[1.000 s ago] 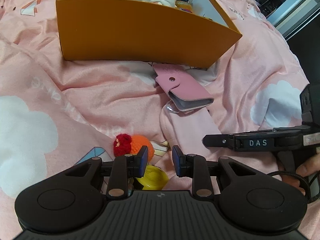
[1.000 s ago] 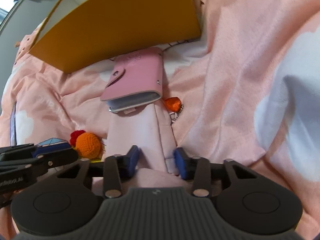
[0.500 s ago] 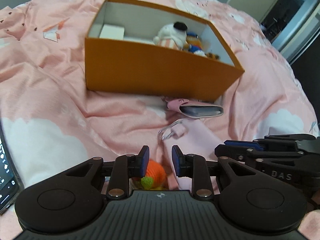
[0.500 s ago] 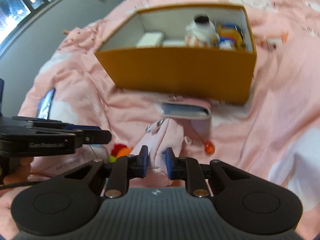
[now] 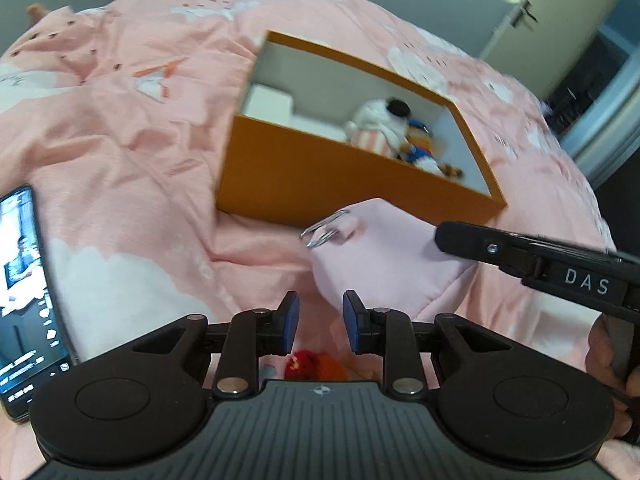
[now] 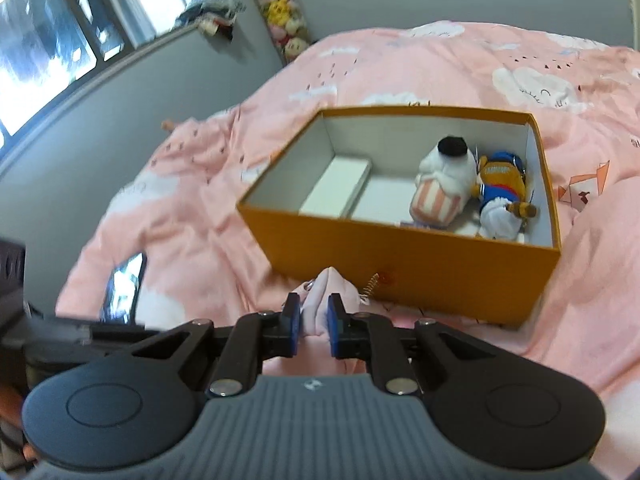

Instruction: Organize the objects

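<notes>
An orange box [image 5: 320,176] stands on the pink bedspread; it also shows in the right wrist view [image 6: 420,256]. Inside lie a white plush [image 6: 444,184], a blue-and-orange plush [image 6: 500,188] and a white card box [image 6: 336,188]. My right gripper [image 6: 313,322] is shut on a pale pink fabric pouch [image 6: 320,304] and holds it lifted in front of the box. The pouch [image 5: 384,256] with its metal ring [image 5: 324,232] hangs at the centre of the left wrist view. My left gripper [image 5: 318,322] is open and empty above a red-and-orange knitted toy [image 5: 316,366].
A phone [image 5: 24,292] with a lit screen lies on the bed at the left; it also shows in the right wrist view [image 6: 124,280]. A small spring with an orange charm [image 6: 378,280] dangles by the pouch. The bedspread is rumpled around the box.
My right gripper closed on the pale pink pouch and lifted it off the bed toward the box. Both grippers rose and pulled back. The pink card wallet is now hidden.
</notes>
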`<state>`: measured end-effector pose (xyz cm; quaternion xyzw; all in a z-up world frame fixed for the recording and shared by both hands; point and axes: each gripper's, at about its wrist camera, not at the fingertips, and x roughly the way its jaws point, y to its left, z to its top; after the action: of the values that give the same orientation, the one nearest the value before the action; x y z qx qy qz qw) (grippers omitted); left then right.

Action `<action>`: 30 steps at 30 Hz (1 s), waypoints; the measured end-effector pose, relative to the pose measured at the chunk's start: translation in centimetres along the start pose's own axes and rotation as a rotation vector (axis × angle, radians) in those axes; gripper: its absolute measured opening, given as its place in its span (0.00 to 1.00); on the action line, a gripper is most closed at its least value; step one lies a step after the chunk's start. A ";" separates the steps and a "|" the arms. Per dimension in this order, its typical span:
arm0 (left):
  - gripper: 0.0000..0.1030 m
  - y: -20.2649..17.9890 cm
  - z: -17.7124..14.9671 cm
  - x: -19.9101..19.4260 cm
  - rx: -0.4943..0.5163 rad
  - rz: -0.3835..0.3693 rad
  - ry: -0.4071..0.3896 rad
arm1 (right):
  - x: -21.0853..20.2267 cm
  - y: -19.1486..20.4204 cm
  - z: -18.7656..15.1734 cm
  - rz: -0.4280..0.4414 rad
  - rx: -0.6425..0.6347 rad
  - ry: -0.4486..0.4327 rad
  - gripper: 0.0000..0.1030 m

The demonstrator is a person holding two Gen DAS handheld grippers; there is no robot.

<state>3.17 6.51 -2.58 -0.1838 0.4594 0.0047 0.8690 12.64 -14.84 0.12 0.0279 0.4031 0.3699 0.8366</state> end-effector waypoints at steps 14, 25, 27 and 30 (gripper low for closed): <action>0.30 2.6 -0.5 4.1 -0.145 0.021 0.126 | 6.8 -3.8 -3.4 -0.055 0.202 0.246 0.16; 0.31 2.1 -1.1 6.8 -0.101 0.001 0.220 | 8.3 -4.7 -5.0 -0.138 0.153 0.324 0.16; 0.31 2.1 -1.1 6.9 -0.118 -0.019 0.202 | 8.2 -4.8 -5.0 -0.142 0.154 0.318 0.16; 0.30 2.2 -0.9 6.4 -0.154 -0.088 0.152 | 7.2 -5.0 -4.6 -0.154 0.158 0.291 0.19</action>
<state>5.79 7.29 -8.84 -0.2698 0.5138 -0.0124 0.8143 15.33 -15.01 -9.40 0.0089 0.5485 0.2720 0.7906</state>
